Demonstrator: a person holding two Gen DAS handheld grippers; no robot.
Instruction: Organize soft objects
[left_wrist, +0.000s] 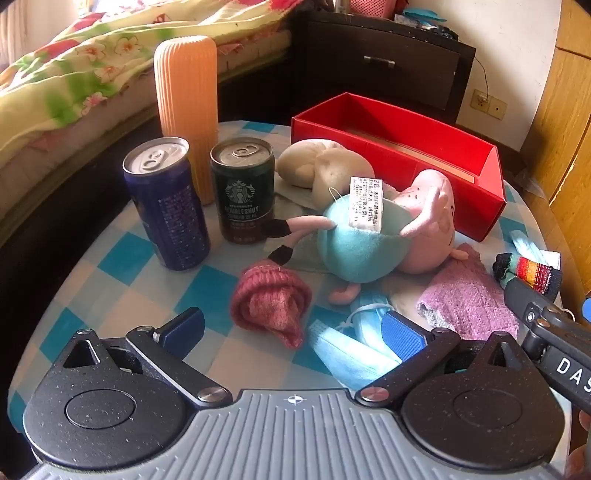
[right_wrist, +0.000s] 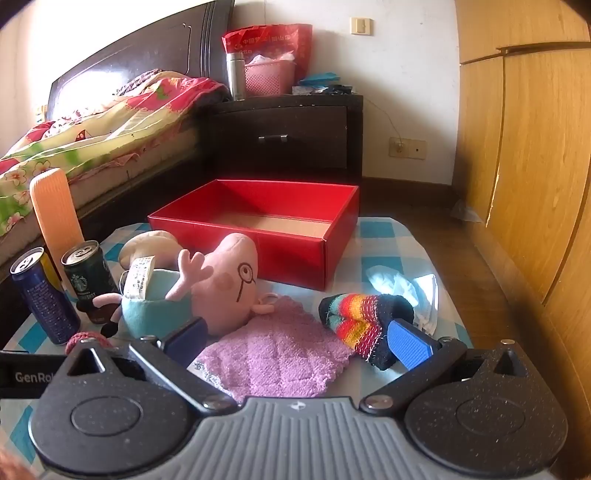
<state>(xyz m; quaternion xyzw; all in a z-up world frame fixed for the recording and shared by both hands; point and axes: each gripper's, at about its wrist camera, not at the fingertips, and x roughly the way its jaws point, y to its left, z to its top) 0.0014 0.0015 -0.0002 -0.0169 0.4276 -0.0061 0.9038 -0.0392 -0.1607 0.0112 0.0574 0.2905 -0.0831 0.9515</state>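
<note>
My left gripper (left_wrist: 291, 328) hangs over the checked blue-and-white tablecloth (left_wrist: 122, 258), its jaws spread wide and grasping nothing. Between and just beyond my blue ribbed pads (left_wrist: 402, 338) lie a rolled pink knitted sock (left_wrist: 273, 299), nubbly and bunched into a rounded lump with its toe end pointing toward me, and a crumpled pale blue face mask (left_wrist: 351, 350), thin and pleated.

My right gripper (right_wrist: 295, 341) is likewise released, jaws fully apart, empty. Under its gap lies a lilac terry cloth (right_wrist: 273, 354), flat, fluffy and quilted in squares. Just beside my right pad (right_wrist: 410, 345) sits a rainbow-striped knitted sock pair (right_wrist: 365, 321), folded, its long axis running from the far left toward my pad.

The plush pig (right_wrist: 221, 284) lies on its side across the table's middle, touching the lilac cloth: soft pink head toward the red cardboard box (right_wrist: 306, 258), teal body and thin legs toward the cans, a paper tag (right_wrist: 138, 277) on its belly. Behind it rests a cream, rounded plush (left_wrist: 314, 166).

The box stands open, rigid and straight-walled, at the far edge. At left stand a dark green Starbucks can (left_wrist: 242, 192), a taller blue can (left_wrist: 166, 203) and a ribbed orange cylinder (left_wrist: 186, 107), all upright.
</note>
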